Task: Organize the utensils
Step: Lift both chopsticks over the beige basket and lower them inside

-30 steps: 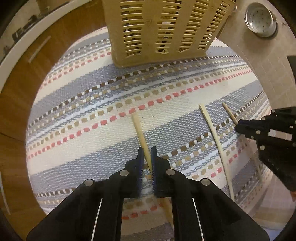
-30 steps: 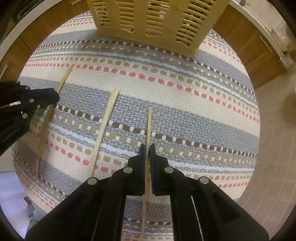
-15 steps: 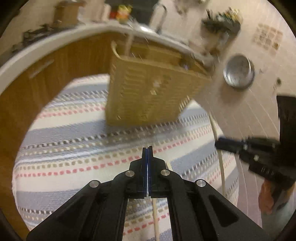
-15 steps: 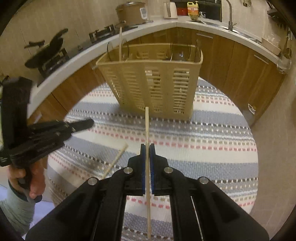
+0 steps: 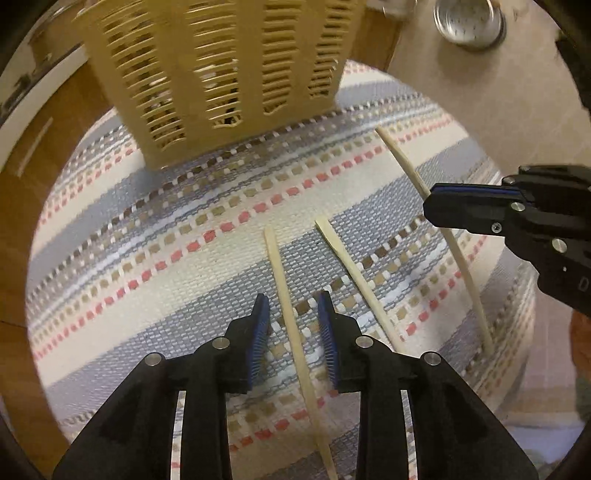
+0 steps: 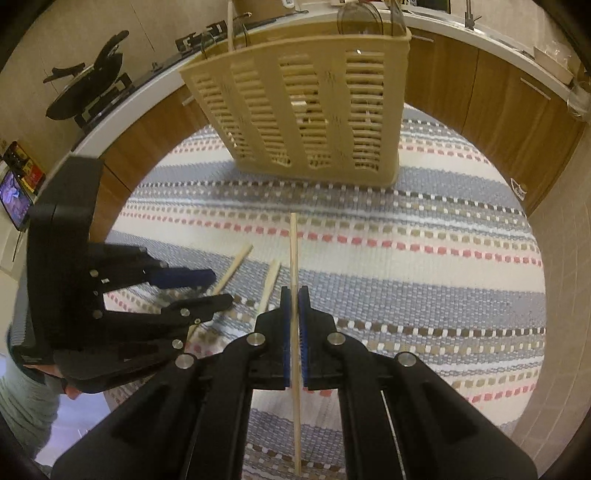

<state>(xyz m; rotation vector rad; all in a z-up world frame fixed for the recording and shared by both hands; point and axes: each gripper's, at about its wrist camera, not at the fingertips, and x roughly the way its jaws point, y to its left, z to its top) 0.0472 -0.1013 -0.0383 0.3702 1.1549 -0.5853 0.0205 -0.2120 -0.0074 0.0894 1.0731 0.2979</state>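
**Left tongs spread over a mat chopstick; right tongs clamped on another**

Left wrist view: left gripper (image 5: 292, 301) has its jaws apart, blue pads (image 5: 261, 325) either side of a pale wooden chopstick (image 5: 291, 317) that lies flat on the striped woven mat (image 5: 147, 240). The stick runs lengthwise between the pads; neither pad touches it.

Just to the right on the mat lies a second chopstick (image 5: 356, 277), roughly parallel. Further right a third chopstick (image 5: 436, 221) runs long and slanted, crossed from above by the tip of the right gripper (image 5: 465, 206). Whether this third stick is in that gripper cannot be told from this view.

Right wrist view: right gripper (image 6: 294, 295) is clenched on a held chopstick (image 6: 293, 254), which passes straight through the closed pads and sticks out forward, pointing toward the basket. Its far tip sits above the mat, short of the basket.

The left gripper (image 6: 218, 286) appears at the left of this view, jaws parted, low over the mat with two chopsticks (image 6: 271, 280) beside its tips.

Beige slotted utensil basket (image 6: 306, 110) stands upright at the far edge of the mat, well apart from both grippers. One chopstick (image 6: 231, 26) stands in its left end, top above the rim. Wooden cabinets (image 6: 498, 99) curve behind
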